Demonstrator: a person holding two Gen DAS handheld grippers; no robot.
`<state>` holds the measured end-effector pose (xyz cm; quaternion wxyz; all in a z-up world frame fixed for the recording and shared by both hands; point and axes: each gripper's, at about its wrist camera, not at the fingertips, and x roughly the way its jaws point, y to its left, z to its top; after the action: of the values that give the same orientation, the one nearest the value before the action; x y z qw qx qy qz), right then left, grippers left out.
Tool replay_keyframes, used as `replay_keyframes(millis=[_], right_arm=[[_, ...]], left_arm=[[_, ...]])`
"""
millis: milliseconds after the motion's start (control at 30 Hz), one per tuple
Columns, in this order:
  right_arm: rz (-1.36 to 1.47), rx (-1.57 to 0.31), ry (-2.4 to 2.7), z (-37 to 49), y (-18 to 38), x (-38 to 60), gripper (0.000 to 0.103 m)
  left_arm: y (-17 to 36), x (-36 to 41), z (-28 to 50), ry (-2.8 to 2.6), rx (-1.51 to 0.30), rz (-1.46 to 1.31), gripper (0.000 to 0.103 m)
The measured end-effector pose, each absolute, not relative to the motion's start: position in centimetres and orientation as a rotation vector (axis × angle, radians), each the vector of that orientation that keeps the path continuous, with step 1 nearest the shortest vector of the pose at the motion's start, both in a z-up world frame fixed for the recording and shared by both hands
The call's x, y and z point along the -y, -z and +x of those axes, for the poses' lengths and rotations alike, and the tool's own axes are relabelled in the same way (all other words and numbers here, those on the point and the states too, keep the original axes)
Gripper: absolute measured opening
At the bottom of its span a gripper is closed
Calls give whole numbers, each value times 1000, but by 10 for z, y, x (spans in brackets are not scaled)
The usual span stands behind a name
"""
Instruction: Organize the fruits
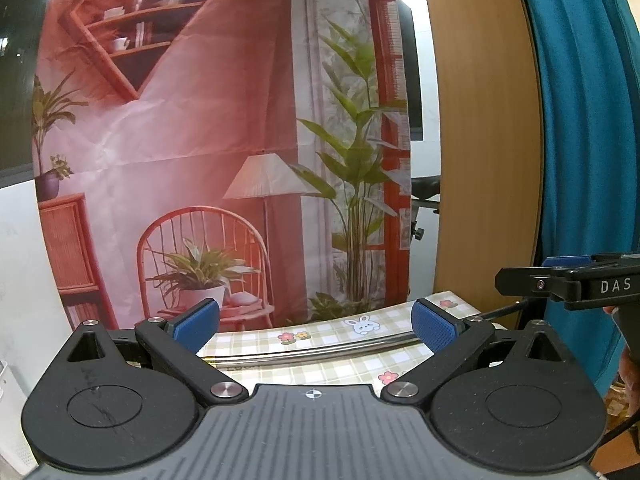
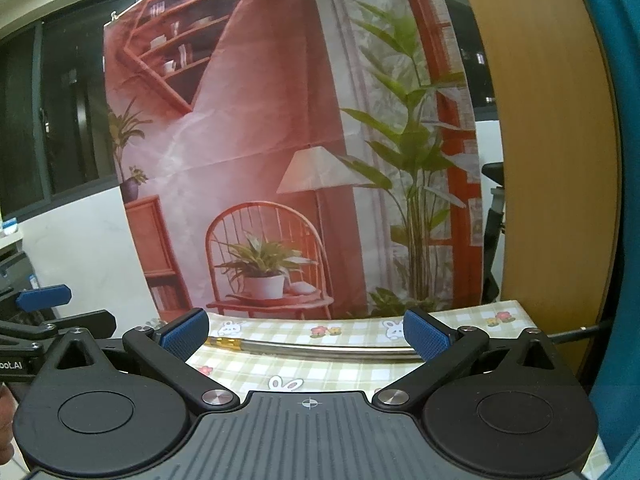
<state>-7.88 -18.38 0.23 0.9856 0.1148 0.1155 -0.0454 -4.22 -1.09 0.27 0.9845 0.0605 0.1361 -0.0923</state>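
Observation:
No fruit shows in either view. My left gripper (image 1: pixel 316 326) is open, its blue pads wide apart with nothing between them, raised over the far edge of a checked tablecloth (image 1: pixel 320 364). My right gripper (image 2: pixel 306 334) is open too and holds nothing, above the same cloth (image 2: pixel 320 368). The right gripper (image 1: pixel 568 284) pokes in at the right edge of the left wrist view. The left gripper (image 2: pixel 44 312) appears at the left edge of the right wrist view. Both cameras point level at the backdrop, so most of the table top is hidden below.
A metal hose (image 1: pixel 320 350) lies across the cloth near its far edge, seen also as the hose (image 2: pixel 320 348) with a brass end. A printed backdrop (image 1: pixel 224 140) of a room hangs behind. A wooden panel (image 1: pixel 484 120) and teal curtain (image 1: pixel 584 120) stand at right.

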Motion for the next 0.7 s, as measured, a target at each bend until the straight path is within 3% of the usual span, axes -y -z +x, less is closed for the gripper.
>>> replay_keyframes(millis=[700], right_arm=[[221,-238,97,-79,0,184,103]], left_arm=[[-1,4,-40,208,-299,104,103]])
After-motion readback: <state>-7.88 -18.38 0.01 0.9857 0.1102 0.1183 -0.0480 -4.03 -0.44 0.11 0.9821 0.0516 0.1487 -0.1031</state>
